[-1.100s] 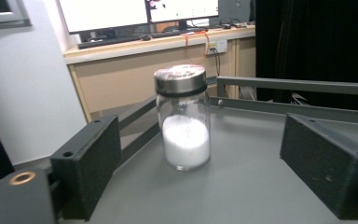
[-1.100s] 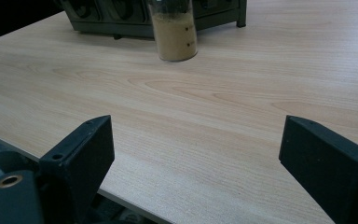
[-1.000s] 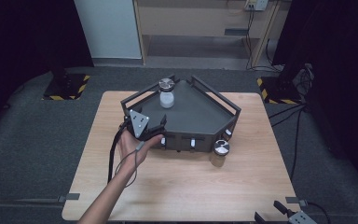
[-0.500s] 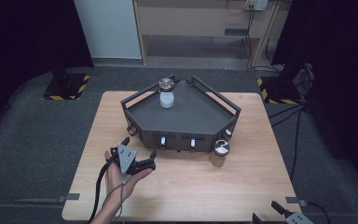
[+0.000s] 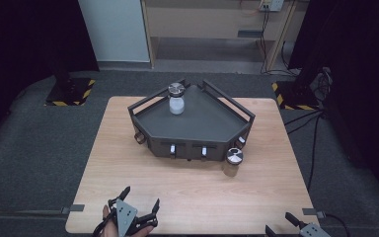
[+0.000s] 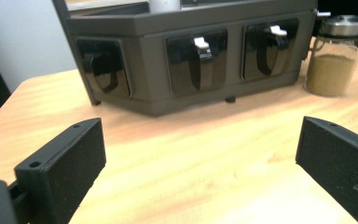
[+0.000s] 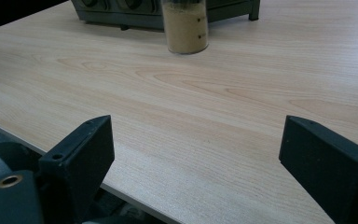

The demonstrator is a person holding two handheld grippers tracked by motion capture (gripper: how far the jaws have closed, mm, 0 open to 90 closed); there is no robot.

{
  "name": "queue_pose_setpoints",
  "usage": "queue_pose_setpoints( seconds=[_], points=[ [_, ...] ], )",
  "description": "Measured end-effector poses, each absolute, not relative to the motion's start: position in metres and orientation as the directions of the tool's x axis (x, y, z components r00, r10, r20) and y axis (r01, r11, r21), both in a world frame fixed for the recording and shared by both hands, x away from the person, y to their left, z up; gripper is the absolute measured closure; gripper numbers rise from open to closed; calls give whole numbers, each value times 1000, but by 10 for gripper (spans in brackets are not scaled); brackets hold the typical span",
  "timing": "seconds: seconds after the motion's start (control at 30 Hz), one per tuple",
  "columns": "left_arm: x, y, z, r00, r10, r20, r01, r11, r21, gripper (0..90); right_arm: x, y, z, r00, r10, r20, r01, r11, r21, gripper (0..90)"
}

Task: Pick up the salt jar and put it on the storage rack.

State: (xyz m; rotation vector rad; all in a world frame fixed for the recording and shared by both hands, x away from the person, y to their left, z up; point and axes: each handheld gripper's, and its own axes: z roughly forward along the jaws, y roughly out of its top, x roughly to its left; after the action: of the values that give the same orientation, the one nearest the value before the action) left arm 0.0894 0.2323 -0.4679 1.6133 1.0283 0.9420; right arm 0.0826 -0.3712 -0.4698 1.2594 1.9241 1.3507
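a dark grey five-sided rack [image 5: 192, 123] with raised rails sits on the wooden table [image 5: 128, 182], its pointed corner aimed away from the person and its flat front face turned toward both grippers. that front carries glossy black recessed holders, two of them with small white-tipped clips, seen close in the left gripper view [image 6: 200, 60]. a white jar with a metal lid [image 5: 176, 98] stands upright on the rack's top, near the far corner. a second glass jar [image 5: 233, 163], metal-lidded and filled with tan powder, stands upright on the table just beside the rack's front right corner; it lies ahead and to the right of the left gripper [image 5: 140, 200], and straight ahead of the right gripper [image 5: 279, 224], well apart from both. the left gripper rests at the near edge of the table in a hand [image 5: 123, 229], jaws spread wide with nothing between them but bare wood. the right gripper hangs at the table's near right edge, jaws likewise wide apart, holding and touching nothing.
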Motion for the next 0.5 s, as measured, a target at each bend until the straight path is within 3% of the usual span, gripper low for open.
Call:
queue_pose_setpoints(
  seconds=[0.5],
  points=[
    [57, 227, -463, 275, 958, 77, 244, -147, 959, 6, 87, -365, -470, -483, 869, 111, 404, 108, 909, 105]
  ],
)
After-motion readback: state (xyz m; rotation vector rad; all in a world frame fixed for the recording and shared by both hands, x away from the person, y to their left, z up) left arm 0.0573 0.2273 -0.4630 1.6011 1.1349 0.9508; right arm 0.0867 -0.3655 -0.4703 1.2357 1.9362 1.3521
